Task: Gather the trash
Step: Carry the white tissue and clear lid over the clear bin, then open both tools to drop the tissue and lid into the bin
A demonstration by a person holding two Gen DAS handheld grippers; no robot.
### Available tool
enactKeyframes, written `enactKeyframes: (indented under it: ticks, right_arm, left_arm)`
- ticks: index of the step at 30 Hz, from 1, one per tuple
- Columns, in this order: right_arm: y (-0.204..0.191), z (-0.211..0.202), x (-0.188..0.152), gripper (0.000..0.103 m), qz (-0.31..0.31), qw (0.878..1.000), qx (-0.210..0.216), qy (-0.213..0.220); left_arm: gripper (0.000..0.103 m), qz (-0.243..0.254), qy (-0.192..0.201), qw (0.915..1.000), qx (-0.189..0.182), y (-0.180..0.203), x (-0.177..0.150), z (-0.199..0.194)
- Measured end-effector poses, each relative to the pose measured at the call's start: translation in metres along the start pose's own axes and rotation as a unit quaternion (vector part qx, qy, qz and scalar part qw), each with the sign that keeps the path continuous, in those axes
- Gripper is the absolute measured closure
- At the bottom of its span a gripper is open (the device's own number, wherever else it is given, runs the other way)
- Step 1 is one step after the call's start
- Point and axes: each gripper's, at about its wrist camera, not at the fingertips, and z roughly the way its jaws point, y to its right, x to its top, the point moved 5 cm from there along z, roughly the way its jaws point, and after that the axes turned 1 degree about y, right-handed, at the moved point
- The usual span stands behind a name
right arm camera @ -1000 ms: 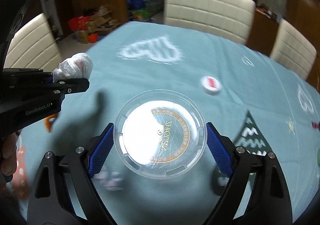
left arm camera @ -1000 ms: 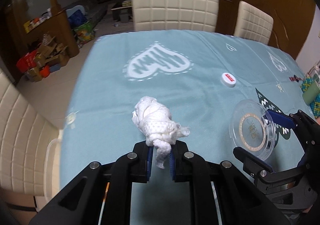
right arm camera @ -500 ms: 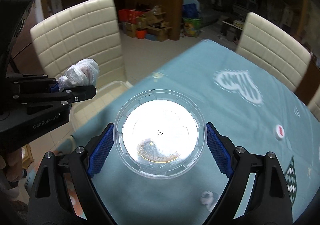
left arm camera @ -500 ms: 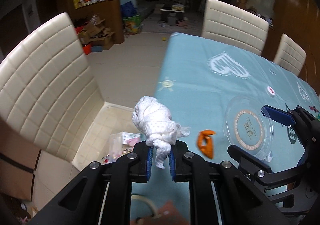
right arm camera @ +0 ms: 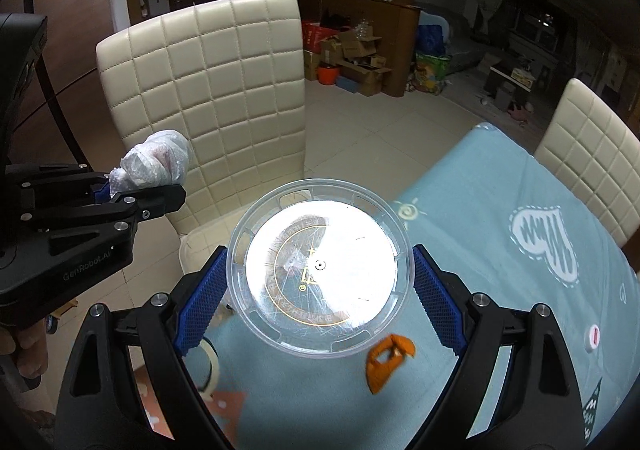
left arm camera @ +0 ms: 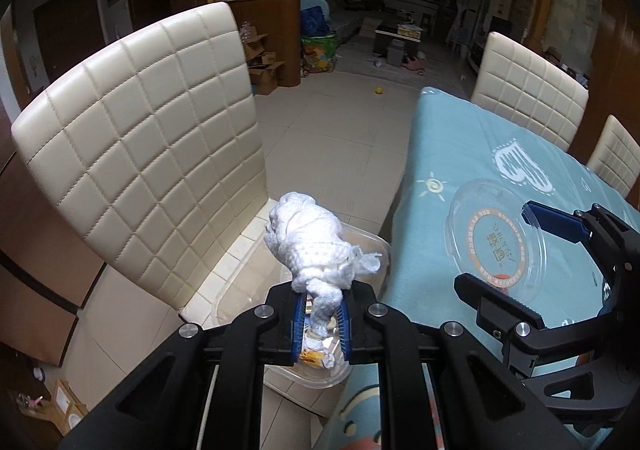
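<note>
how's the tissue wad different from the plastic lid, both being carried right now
The tissue wad is white, opaque and crumpled; the plastic lid is clear, flat and round with an orange printed ring. The left gripper pinches the wad with its jaws nearly closed; the right gripper spans the lid's rim with its jaws set wide. The wad hangs over the clear bin on the chair; the lid is above the table edge. Both are held off the table.

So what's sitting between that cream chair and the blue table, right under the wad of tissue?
A clear plastic bin with scraps inside, on the floor between the chair and table, below the tissue wad. The left wrist view shows it.
</note>
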Motion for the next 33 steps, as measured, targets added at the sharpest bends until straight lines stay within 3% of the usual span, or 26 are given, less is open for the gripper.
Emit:
enactKeyframes:
  ticks: [19, 24, 25, 26, 28, 29, 33]
  right_arm:
    - [0.006, 0.045, 0.019, 0.015, -0.002, 1.0, 0.01, -0.013]
    - [0.011, 0.05, 0.023, 0.014, 0.0, 1.0, 0.009, -0.011]
    - [0.012, 0.051, 0.023, 0.013, 0.0, 1.0, 0.007, -0.012]
    - [0.015, 0.052, 0.024, 0.012, 0.003, 1.0, -0.003, -0.009]
    - [0.021, 0.055, 0.024, 0.012, 0.014, 1.0, -0.001, -0.013]
    - [0.023, 0.056, 0.024, 0.013, 0.014, 1.0, -0.003, -0.015]
    - [0.02, 0.058, 0.023, 0.013, 0.006, 1.0, 0.0, -0.01]
  left_arm:
    - [0.089, -0.015, -0.008, 0.9999, 0.004, -0.017, 0.015, 0.038]
    - [0.086, -0.026, -0.018, 0.9994, -0.01, -0.018, 0.017, 0.049]
    - [0.075, -0.03, -0.026, 0.9991, -0.016, -0.018, 0.016, 0.053]
    - [0.056, -0.032, -0.029, 0.999, -0.007, -0.02, 0.016, 0.055]
    - [0.031, -0.046, -0.02, 0.9987, 0.011, -0.027, 0.016, 0.055]
    - [0.024, -0.06, -0.01, 0.998, 0.017, -0.034, 0.016, 0.052]
    - [0.022, -0.079, -0.009, 0.9964, 0.029, -0.048, 0.013, 0.05]
